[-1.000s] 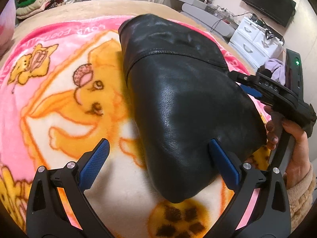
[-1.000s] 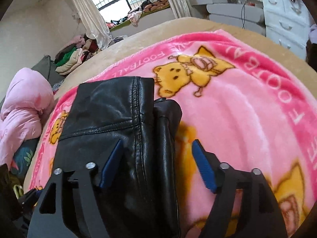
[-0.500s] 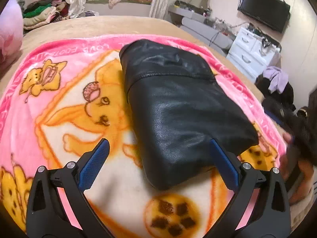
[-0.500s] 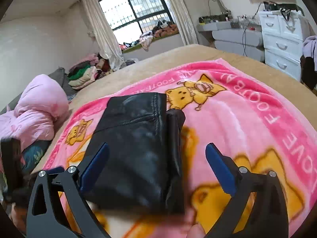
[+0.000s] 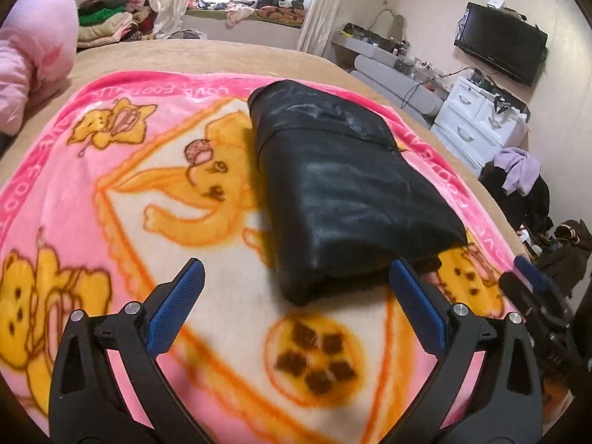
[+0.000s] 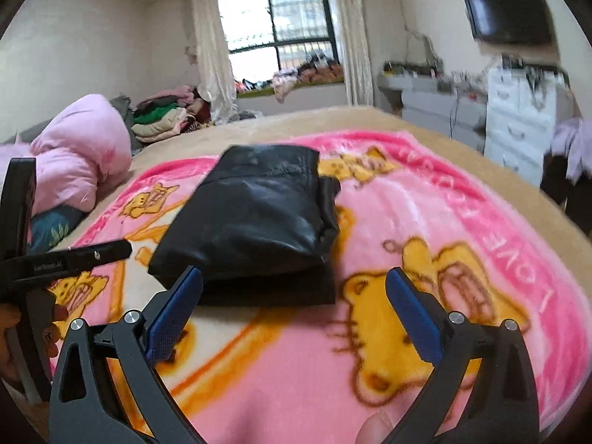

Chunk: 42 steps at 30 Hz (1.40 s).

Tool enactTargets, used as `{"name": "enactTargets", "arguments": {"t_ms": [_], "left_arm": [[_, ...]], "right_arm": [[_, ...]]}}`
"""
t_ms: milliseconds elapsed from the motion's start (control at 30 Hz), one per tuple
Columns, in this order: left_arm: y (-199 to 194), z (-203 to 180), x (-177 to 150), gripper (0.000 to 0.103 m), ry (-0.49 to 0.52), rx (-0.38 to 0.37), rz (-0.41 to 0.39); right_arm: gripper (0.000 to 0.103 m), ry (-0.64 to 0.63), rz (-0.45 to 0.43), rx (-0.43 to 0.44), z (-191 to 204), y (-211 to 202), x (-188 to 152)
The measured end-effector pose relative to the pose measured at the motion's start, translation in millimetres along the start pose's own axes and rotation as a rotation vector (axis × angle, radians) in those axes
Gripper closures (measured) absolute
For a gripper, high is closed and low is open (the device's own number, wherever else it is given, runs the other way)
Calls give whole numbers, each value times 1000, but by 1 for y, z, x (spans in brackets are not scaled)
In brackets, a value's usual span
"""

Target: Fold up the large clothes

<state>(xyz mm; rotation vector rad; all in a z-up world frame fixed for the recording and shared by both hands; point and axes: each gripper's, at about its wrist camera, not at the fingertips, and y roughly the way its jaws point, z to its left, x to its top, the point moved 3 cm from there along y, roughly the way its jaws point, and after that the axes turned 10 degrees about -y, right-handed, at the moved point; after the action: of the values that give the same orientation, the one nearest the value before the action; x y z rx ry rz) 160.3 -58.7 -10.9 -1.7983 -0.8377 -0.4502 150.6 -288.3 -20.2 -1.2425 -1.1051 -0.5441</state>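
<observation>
A black leather garment [image 5: 344, 185] lies folded in a compact bundle on the pink cartoon blanket [image 5: 111, 192]; it also shows in the right wrist view [image 6: 255, 218]. My left gripper [image 5: 296, 299] is open and empty, just short of the bundle's near end. My right gripper [image 6: 294, 303] is open and empty, just short of the bundle's other side. The left gripper's body [image 6: 70, 257] shows at the left edge of the right wrist view.
The blanket covers a tan bed [image 5: 207, 51]. A pink duvet [image 6: 81, 148] and a stack of clothes [image 6: 162, 118] lie at the far left. White drawers [image 5: 477, 122], a TV [image 5: 499, 48] and dark clothes [image 5: 518, 192] stand beside the bed on the right.
Both grippers have drawn back from the folded garment and risen. The right gripper's jaws, which straddled the bundle's edge a second ago, are now clear of it.
</observation>
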Motion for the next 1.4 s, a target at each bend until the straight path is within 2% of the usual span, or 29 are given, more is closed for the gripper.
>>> {"name": "enactTargets", "arguments": {"t_ms": [200, 333, 867, 1400], "left_arm": [[-6, 3, -17, 9, 53, 43, -5], [-4, 1, -20, 9, 88, 49, 1], [0, -2, -28, 9, 92, 63, 47], [2, -3, -30, 9, 95, 87, 46]], "right_arm": [[4, -2, 96, 19, 9, 9, -14], [4, -18, 123, 5, 11, 16, -17], [4, -5, 128, -2, 3, 17, -20], [4, 4, 127, 1, 2, 17, -20]]}}
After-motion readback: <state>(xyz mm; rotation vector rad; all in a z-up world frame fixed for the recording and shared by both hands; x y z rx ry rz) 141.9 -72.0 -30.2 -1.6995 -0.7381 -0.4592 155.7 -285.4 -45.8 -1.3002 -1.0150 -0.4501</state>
